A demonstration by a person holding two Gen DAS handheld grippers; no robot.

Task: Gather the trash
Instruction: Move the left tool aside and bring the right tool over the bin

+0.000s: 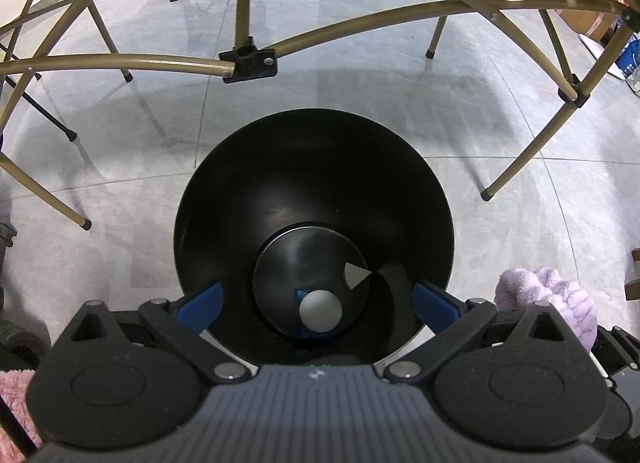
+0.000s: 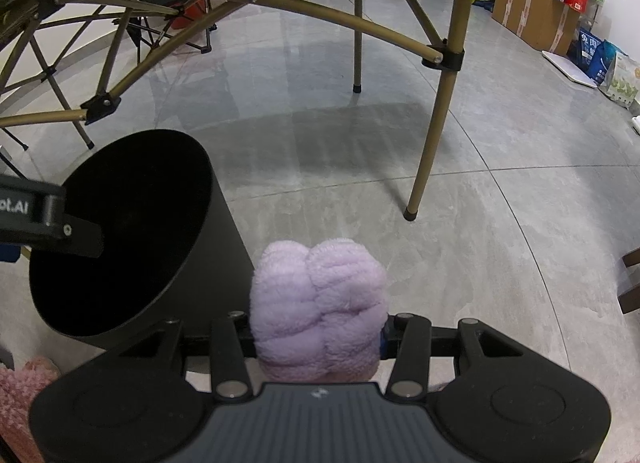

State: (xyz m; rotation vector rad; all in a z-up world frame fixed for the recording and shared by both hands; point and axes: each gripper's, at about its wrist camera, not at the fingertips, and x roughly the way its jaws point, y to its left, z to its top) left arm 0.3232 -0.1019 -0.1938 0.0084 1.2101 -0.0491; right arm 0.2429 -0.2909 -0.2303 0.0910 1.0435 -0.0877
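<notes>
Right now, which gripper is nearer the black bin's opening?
Left. The left gripper hangs directly over the black bin; the right gripper, holding a purple fluffy cloth, sits beside it.

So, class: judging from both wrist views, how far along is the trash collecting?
Done: a white ball already lies in the black bin. In hand: the right gripper clamps a fluffy purple bundle beside the bin. Left: dropping it in; the left gripper hangs open above.
</notes>
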